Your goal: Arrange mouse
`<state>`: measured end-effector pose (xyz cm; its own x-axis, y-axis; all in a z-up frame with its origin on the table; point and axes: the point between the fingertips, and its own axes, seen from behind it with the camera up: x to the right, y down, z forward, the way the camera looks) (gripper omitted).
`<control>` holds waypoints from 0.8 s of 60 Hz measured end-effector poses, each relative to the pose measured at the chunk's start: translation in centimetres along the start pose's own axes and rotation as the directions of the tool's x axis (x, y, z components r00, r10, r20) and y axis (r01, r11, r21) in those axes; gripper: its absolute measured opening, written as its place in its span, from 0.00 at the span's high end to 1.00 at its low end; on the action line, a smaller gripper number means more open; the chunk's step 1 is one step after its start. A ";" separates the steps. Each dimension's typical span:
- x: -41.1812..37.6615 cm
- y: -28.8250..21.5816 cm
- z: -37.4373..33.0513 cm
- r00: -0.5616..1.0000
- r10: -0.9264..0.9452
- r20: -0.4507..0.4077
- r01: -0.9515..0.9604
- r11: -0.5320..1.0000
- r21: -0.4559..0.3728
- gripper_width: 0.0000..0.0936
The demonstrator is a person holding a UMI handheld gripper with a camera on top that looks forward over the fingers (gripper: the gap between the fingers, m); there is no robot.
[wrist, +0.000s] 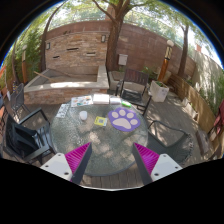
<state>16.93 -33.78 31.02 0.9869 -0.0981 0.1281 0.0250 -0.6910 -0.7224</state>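
The gripper (112, 160) is held high and well back from the table (75, 135), so that the whole round top can be seen at once. This height is probably chosen to look over the scene before any approach is made; that is a judgement only. The jaws are spread wide and nothing is held between them. Only air and the near edge of the table are seen between the two pink pads (78, 160).

A purple mat (125, 120) in the shape of a paw lies on the table, toward the far side of its top. A mouse cannot be made out with certainty: no clear mouse shape is seen on the mat or elsewhere on the table, as the things there are too small to tell. The mat is likely meant as the place for the mouse.

On the table, beside the mat, a small yellow-green card (101, 121) is laid flat, and further along a pale cup (83, 114) is set upright. Dark chairs (133, 93) are placed around the table. Beyond the table a brick wall (85, 45) and a tree (117, 30) are seen.

The task is judged as not yet begun, since nothing is gripped.
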 end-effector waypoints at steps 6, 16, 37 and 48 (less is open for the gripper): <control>0.5 0.7 -0.4 1.000 0.001 -0.004 -0.002 1.000 -0.023 0.10; 0.1 4.1 1.5 1.000 0.000 0.003 0.001 0.997 -0.081 0.10; -12.4 8.2 16.3 0.984 -0.021 0.178 0.027 0.999 -0.031 0.10; -18.8 1.1 28.5 0.968 -0.086 0.235 0.056 0.990 0.133 0.11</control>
<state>2.94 -12.29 8.51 0.9908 0.1325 0.0269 0.1011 -0.5942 -0.7979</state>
